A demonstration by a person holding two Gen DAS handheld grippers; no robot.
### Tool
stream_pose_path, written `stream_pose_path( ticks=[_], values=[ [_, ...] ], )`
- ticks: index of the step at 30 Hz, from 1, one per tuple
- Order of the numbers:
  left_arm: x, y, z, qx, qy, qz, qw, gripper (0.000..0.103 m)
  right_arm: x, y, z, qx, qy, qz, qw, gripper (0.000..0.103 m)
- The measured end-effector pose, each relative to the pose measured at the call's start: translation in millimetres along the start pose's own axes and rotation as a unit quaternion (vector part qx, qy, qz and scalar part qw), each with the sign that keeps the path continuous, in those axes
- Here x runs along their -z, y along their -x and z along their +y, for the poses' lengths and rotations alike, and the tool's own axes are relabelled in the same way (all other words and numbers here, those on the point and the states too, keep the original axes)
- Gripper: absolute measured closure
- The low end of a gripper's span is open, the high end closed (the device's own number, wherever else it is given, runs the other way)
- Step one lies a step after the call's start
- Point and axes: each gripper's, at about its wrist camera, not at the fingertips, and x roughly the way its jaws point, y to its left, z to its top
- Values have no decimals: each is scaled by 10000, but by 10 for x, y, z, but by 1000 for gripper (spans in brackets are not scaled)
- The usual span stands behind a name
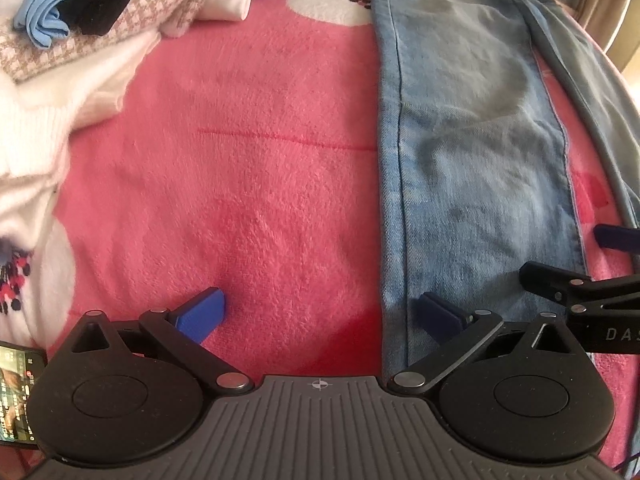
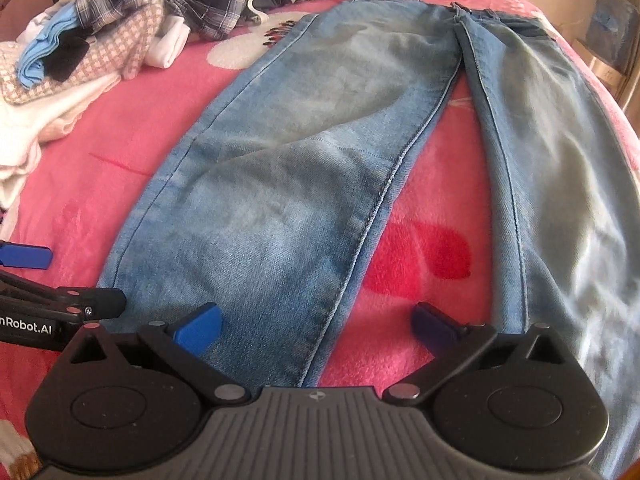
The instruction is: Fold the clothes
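Note:
Light blue jeans (image 2: 320, 140) lie flat on a pink blanket (image 2: 420, 208), waist far away and both legs spread toward me. My right gripper (image 2: 318, 326) is open just above the hem of the left leg, one blue pad over the denim and the other over the blanket between the legs. My left gripper (image 1: 320, 314) is also wide open with nothing between its pads. Its right fingertip (image 1: 440, 314) hovers over the outer edge of that same jeans leg (image 1: 472, 160), and its left pad is over bare blanket. The two grippers sit side by side, close together.
A heap of clothes (image 2: 120, 32) fills the far left: a pink checked knit, plaid shirt, light blue, black and white pieces. White garments (image 1: 48, 120) spill along the left. A phone (image 1: 16, 392) lies at the near left. The bed's edge and furniture (image 2: 612, 40) are at the right.

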Motion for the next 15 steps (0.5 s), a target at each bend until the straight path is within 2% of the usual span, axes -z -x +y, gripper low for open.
stream_pose_path(
  ticks=[10, 15],
  values=[
    [51, 6, 73, 188, 122, -40, 9997, 0, 30, 24, -36, -106, 30, -159, 9998, 0],
    [178, 60, 100, 260, 140, -403, 9988, 0, 35, 79, -53, -125, 71, -270, 9995, 0]
  ],
)
